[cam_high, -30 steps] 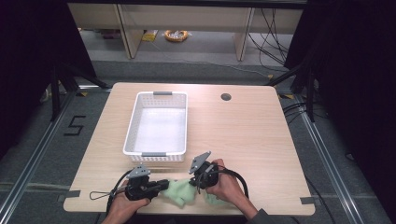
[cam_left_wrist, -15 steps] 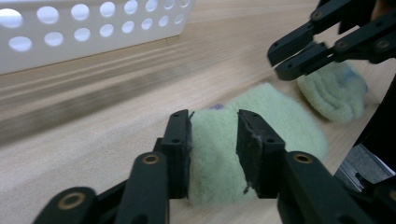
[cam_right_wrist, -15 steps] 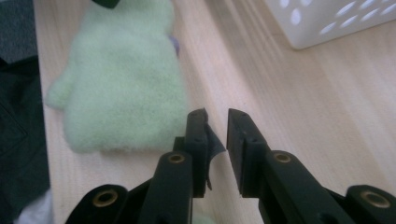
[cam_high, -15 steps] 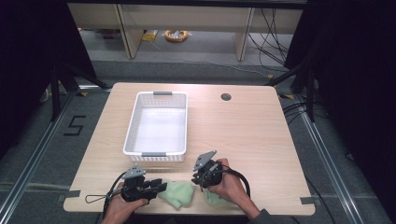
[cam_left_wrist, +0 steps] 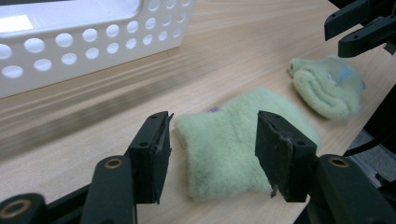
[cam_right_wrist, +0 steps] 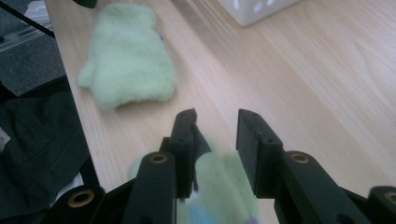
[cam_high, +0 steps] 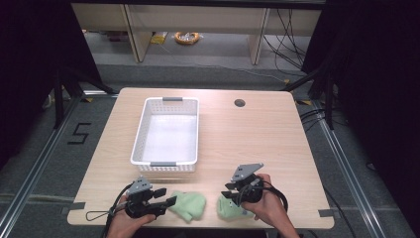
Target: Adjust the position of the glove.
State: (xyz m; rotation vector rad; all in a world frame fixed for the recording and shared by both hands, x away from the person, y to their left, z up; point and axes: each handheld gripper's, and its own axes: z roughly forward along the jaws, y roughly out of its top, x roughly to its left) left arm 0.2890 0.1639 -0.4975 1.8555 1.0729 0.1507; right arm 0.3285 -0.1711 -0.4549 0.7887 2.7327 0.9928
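Standing on the wooden table (cam_high: 257,139), the white basket (cam_high: 143,130) with round holes in its walls has nothing inside; its pale floor is bare. It is 1 basket, and it sits in the left half of the table, above the left gripper (cam_high: 163,198) in the high view.

On the near edge of the table lie 2 pale green mittens of soft fleece. The flat mitten (cam_high: 188,206) lies spread out just beside the left gripper. The rolled mitten (cam_high: 229,207) is bunched up under the right gripper (cam_high: 229,191), and the 2 mittens are apart, with bare wood between them.

There are 2 grippers, 1 in each hand (cam_high: 270,208). The jaws of the left gripper have just been opening. In the left gripper view they stand wide apart, and the flat mitten (cam_left_wrist: 224,140) shows in the gap between them, but the pads do not press on it. The rolled mitten (cam_left_wrist: 327,86) lies farther off there, under the other gripper's black tips.

The jaws of the right gripper have also just been opening. In the right gripper view they stand partly apart above blurred green fleece; whether the left pad touches it I cannot tell. The flat mitten (cam_right_wrist: 128,58) lies ahead.
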